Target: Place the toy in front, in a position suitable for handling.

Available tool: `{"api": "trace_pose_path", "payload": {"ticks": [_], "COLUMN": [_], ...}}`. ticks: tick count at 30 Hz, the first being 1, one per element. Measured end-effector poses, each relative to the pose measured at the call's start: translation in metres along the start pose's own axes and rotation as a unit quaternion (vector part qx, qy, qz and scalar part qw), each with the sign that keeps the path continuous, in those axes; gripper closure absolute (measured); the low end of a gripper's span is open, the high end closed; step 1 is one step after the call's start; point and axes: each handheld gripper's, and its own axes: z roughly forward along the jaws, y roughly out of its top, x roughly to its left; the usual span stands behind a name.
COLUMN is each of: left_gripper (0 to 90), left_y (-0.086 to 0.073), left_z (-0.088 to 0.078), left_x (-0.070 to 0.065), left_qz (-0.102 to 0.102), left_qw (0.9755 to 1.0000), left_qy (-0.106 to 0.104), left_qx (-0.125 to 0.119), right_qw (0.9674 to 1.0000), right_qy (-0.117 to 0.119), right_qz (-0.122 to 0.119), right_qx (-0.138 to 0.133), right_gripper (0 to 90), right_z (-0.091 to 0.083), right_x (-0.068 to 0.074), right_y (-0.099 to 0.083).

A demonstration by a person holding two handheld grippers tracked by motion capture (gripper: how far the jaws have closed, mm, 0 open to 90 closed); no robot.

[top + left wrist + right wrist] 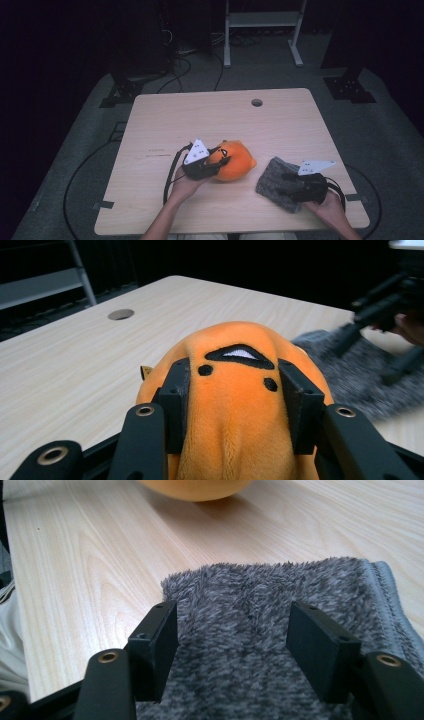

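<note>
While the left claw (235,410) squeezes the orange plush toy (232,161), the right claw (232,645) gapes over the grey fuzzy cloth (270,645); soft pile could slip free on the tabletop (210,120).

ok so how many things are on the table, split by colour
orange: 1, the plush toy, clamped in the left gripper
grey: 1, the fuzzy cloth, lying between the jaws of the right gripper
total: 2
</note>
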Motion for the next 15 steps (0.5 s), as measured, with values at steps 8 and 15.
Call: {"api": "trace_pose_path", "payload": {"ticks": [8, 15], "left_gripper": [53.5, 43.5], "left_y": [-0.017, -0.024], "left_z": [-0.008, -0.011], "left_x": [-0.009, -0.010], "left_qz": [0.002, -0.004], "left_qw": [0.9995, 0.9991], "left_qy": [-0.032, -0.042], "left_qx": [0.008, 0.006], "right_qw": [0.9994, 0.9962], "right_qy": [-0.006, -0.022], "right_qz": [-0.020, -0.034], "right_qx": [0.026, 0.077], "right_gripper": [38.6, 49.9], "right_z": [0.015, 0.034], "right_x": [0.004, 0.006], "right_y": [0.014, 0.014]}}
